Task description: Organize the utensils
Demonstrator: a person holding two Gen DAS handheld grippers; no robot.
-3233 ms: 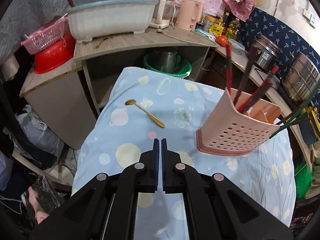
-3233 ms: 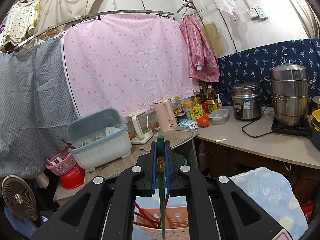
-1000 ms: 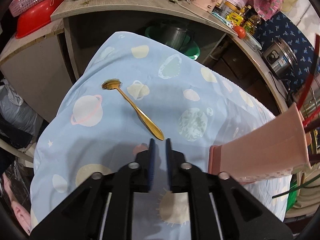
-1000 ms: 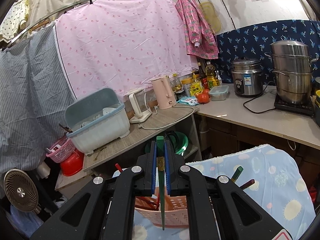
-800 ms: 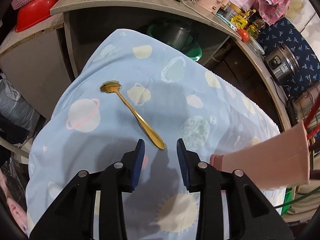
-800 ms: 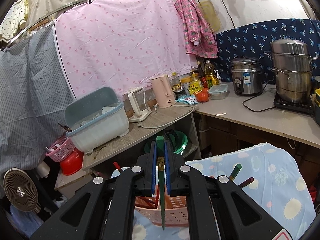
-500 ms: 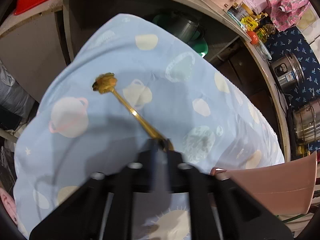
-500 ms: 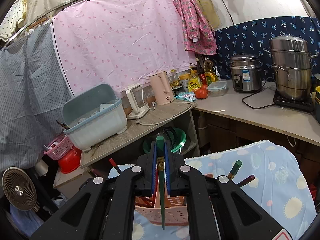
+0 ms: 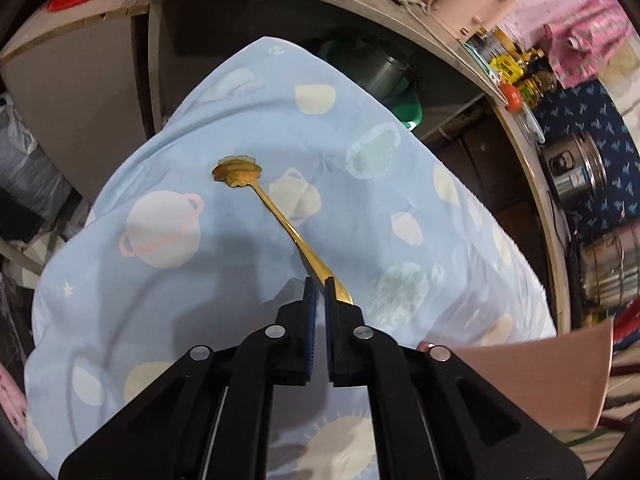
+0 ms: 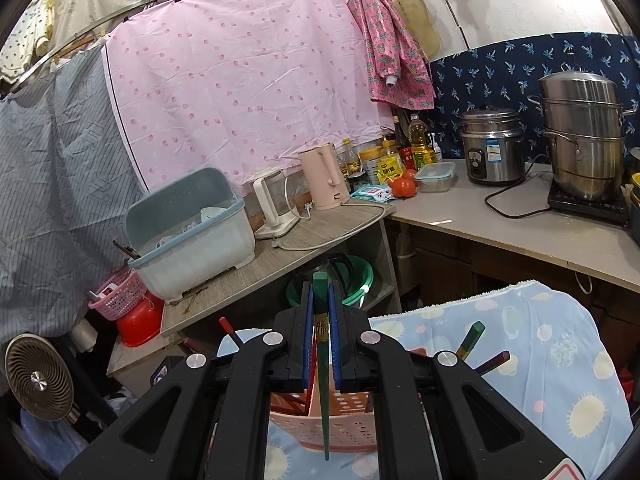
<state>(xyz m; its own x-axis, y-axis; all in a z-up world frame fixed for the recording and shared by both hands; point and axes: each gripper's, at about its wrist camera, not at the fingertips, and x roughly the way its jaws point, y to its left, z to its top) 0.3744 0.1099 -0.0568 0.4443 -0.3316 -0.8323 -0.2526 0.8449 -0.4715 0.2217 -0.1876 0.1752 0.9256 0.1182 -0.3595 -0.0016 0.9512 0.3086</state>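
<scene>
A gold spoon (image 9: 280, 216) with a flower-shaped bowl lies on the blue planet-print cloth (image 9: 160, 280). My left gripper (image 9: 319, 285) is shut on the near end of its handle, low on the cloth. The pink perforated utensil holder (image 9: 552, 372) stands at the right edge of the left wrist view. My right gripper (image 10: 321, 298) is shut on a green chopstick (image 10: 323, 396), held upright with its tip hanging over the same holder (image 10: 344, 428), which has red and green chopsticks in it.
A grey counter (image 10: 280, 256) beyond the table carries a blue-grey dish bin (image 10: 188, 236), a pink kettle (image 10: 324, 178) and bottles. A rice cooker (image 10: 492, 144) and steel pots (image 10: 584, 132) stand at the right. A green basin (image 9: 400, 96) sits under the counter.
My left gripper moved down to the spoon, opened, then shut on the end of its handle. My right gripper stayed shut on the green chopstick and tilted down towards the holder.
</scene>
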